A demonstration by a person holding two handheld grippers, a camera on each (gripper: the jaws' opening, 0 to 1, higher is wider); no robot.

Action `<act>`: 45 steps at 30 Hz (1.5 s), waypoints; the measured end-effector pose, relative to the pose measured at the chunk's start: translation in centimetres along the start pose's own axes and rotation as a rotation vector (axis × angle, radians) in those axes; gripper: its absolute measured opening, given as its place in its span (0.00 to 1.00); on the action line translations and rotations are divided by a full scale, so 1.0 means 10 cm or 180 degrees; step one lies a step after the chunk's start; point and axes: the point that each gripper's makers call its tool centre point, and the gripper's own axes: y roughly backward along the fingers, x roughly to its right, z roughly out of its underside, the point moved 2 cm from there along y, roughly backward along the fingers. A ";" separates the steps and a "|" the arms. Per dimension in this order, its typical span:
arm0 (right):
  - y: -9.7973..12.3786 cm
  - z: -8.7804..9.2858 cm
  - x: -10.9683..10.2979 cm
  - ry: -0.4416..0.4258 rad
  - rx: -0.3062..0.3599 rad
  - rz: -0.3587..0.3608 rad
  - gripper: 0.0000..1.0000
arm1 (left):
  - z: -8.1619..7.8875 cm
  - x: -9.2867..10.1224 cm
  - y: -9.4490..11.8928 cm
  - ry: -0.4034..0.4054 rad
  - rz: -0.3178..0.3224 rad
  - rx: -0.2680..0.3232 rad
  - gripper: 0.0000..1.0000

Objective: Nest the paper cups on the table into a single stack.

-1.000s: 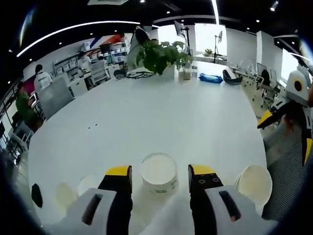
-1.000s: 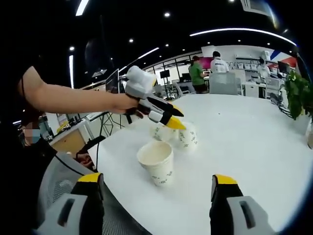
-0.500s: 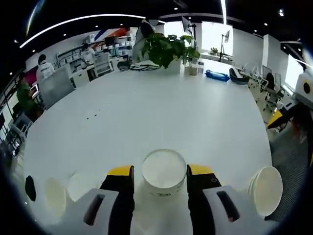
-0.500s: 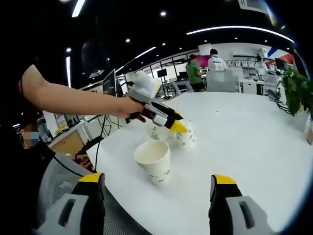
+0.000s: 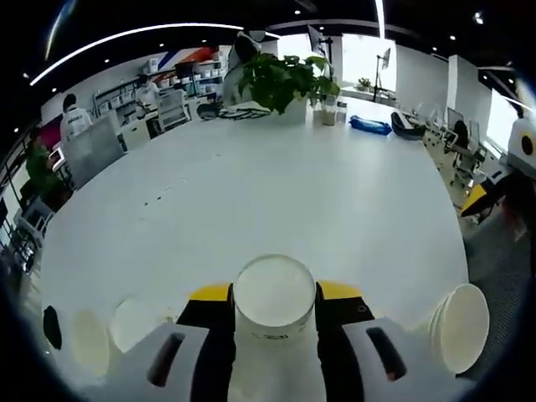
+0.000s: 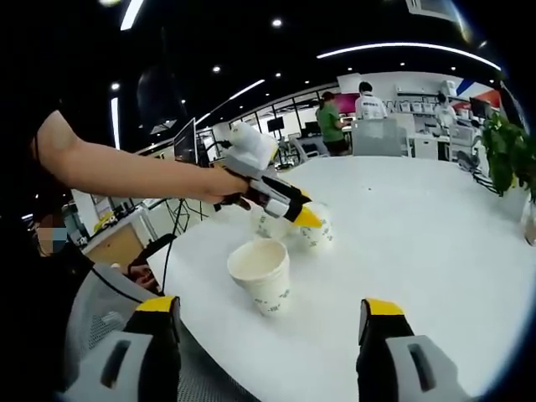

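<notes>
On the tabletop (image 5: 276,193): loose paper cups, none nested yet.
Left gripper (image 5: 274,295): fingers clamped on an upright paper cup (image 5: 274,291).
Right gripper (image 6: 268,316): fingers apart, empty.

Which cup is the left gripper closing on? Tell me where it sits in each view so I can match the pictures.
Left gripper view: the cup is bottom centre, with that view's own jaws against its sides.
Right gripper view: the same cup is left of centre, at the yellow tip of the left gripper, beyond the nearer lone cup.
Shared landmark: the potted plant, top centre there, at the right edge here.
</notes>
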 end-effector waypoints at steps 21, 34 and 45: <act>0.01 -0.05 -0.04 0.0055 0.0082 -0.0048 0.88 | -0.23 0.11 0.65 -0.0029 -0.0044 0.0207 0.35; 0.02 -0.13 -0.13 0.0182 0.0262 -0.0183 0.81 | -0.59 0.50 1.15 -0.0063 0.0057 0.0455 0.35; 0.06 -0.39 -0.18 -0.0028 0.0615 -0.0426 0.66 | -0.70 0.90 1.39 -0.0217 0.0340 0.0526 0.35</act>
